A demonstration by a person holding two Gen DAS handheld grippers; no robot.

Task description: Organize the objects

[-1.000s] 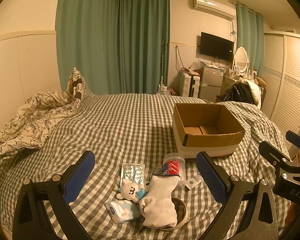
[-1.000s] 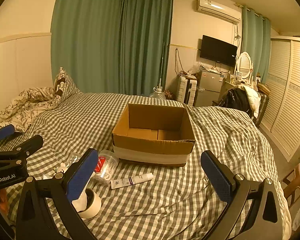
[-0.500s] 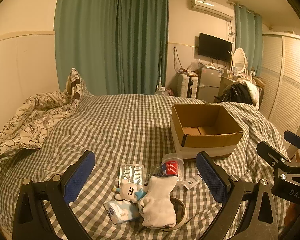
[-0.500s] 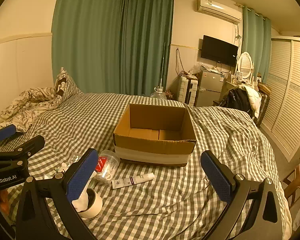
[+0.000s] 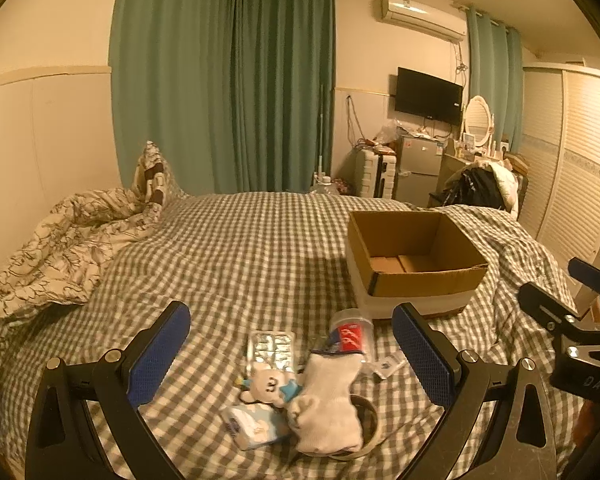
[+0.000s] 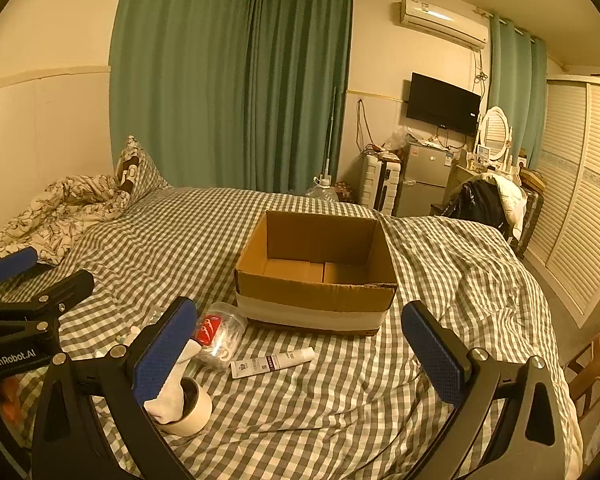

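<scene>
An open, empty cardboard box (image 5: 416, 264) (image 6: 316, 272) stands on the checked bed. In front of it lies a pile: a white sock (image 5: 328, 400) over a tape roll (image 6: 190, 408), a small bear toy (image 5: 266, 384), a tissue pack (image 5: 252, 424), a blister pack (image 5: 271, 346), a clear jar with a red label (image 5: 350, 332) (image 6: 218, 334) and a white tube (image 6: 272, 362). My left gripper (image 5: 290, 354) is open above the pile. My right gripper (image 6: 296, 348) is open and empty above the tube, in front of the box.
A crumpled floral duvet (image 5: 56, 248) lies at the bed's left. Green curtains, a fridge (image 5: 416, 172), a suitcase and a clothes-laden chair (image 5: 480, 190) stand beyond the bed. A louvered wardrobe (image 6: 580, 216) lines the right wall.
Both grippers have shifted only slightly; the views have drifted a little. The objects on the bed have not moved.
</scene>
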